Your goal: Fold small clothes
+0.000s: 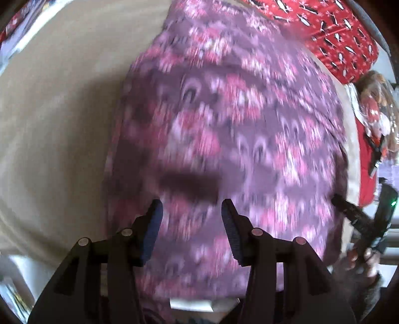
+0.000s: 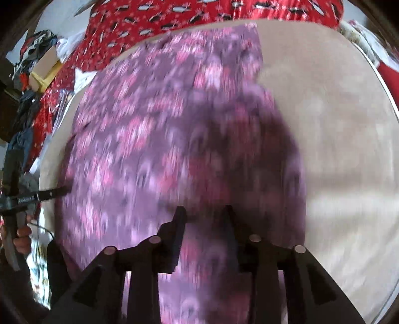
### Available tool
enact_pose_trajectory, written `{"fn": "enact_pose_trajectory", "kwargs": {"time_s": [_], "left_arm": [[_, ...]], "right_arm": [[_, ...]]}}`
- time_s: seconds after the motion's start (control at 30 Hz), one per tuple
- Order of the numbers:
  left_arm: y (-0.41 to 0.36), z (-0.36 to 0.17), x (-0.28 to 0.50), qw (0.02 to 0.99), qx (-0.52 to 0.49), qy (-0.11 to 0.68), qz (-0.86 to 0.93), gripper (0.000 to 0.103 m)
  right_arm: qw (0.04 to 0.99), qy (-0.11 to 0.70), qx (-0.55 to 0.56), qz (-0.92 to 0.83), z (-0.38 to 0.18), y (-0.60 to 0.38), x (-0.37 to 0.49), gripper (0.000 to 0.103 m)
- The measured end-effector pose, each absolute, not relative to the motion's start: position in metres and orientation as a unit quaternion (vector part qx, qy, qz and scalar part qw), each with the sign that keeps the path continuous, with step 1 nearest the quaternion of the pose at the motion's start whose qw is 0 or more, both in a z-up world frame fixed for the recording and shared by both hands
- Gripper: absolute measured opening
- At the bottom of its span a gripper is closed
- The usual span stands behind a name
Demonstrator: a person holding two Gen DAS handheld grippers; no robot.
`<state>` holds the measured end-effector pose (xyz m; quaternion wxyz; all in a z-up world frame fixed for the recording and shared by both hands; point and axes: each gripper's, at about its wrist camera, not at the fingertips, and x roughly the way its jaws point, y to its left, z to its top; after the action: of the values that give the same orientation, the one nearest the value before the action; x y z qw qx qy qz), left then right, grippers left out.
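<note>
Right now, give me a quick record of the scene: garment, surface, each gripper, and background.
garment: purple floral cloth, spread flat, blurred
surface: beige table under the cloth
left gripper: open, over the cloth, holding nothing
right gripper: open, over the cloth, holding nothing
background: red patterned fabric beyond the table's far edge
fold state: cannot tell from the blur

Purple patterned garment (image 1: 224,119) motion-blurred throughout, its near end behind both tools.
</note>
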<state>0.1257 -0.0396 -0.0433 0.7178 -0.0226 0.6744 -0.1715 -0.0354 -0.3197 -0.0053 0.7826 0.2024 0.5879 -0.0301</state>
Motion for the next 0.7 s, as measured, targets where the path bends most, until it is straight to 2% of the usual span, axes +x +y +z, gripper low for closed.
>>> {"fn": "enact_pose_trajectory", "kwargs": {"time_s": [0.17, 0.33, 0.5, 0.6, 0.7], "left_arm": [[0.003, -0.047, 0.092, 0.707, -0.028, 0.688, -0.158, 0.047], [0.041, -0.05, 0.06, 0.702, -0.037, 0.692, -0.164, 0.048], [0.045, -0.066, 0.042, 0.68, -0.048, 0.707, -0.185, 0.05], [0.029, -0.08, 0.034, 0.666, -0.05, 0.716, -0.204, 0.051], [0.019, -0.086, 0.029, 0.661, -0.049, 0.717, -0.215, 0.059]], "right_arm": [[0.782, 0.597, 0.178, -0.018, 0.001, -0.298, -0.086, 0.035], [0.802, 0.555, 0.215, -0.051, 0.022, -0.311, -0.141, 0.038], [0.805, 0.515, 0.278, -0.098, 0.027, -0.345, -0.194, 0.047], [0.794, 0.505, 0.328, -0.086, 0.014, -0.352, -0.209, 0.047], [0.794, 0.485, 0.363, -0.05, 0.003, -0.346, -0.213, 0.048]]}}
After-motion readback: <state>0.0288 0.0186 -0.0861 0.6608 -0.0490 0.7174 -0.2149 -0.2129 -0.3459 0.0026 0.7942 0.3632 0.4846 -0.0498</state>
